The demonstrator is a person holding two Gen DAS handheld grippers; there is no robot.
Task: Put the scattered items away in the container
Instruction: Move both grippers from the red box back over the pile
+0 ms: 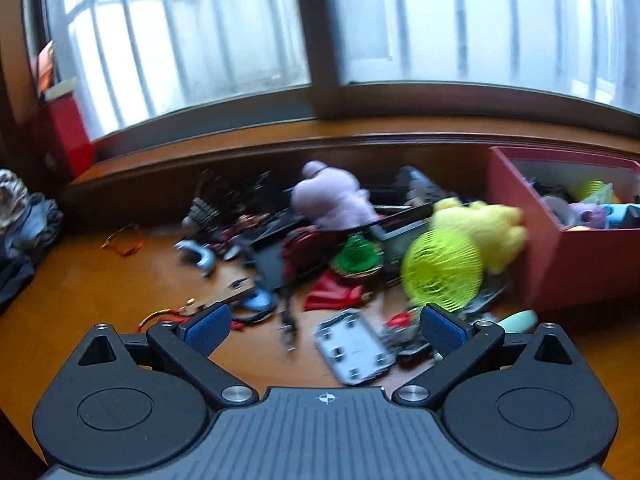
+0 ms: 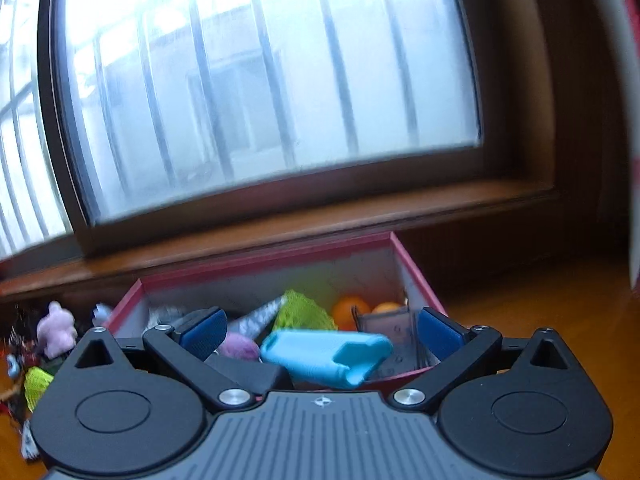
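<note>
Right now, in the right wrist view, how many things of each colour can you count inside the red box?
Orange: 2, the two balls at the back.
Light blue: 1, the plastic toy at the front.
Yellow-green: 1, the mesh toy.
Purple: 1, the soft toy.
Silver: 1, the cone.
Total: 6 that can be told apart; other things in the red box are hidden.

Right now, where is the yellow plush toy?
In the left wrist view, the yellow plush toy lies right of centre, against the red box's outer wall, just behind the neon green slinky.
</note>
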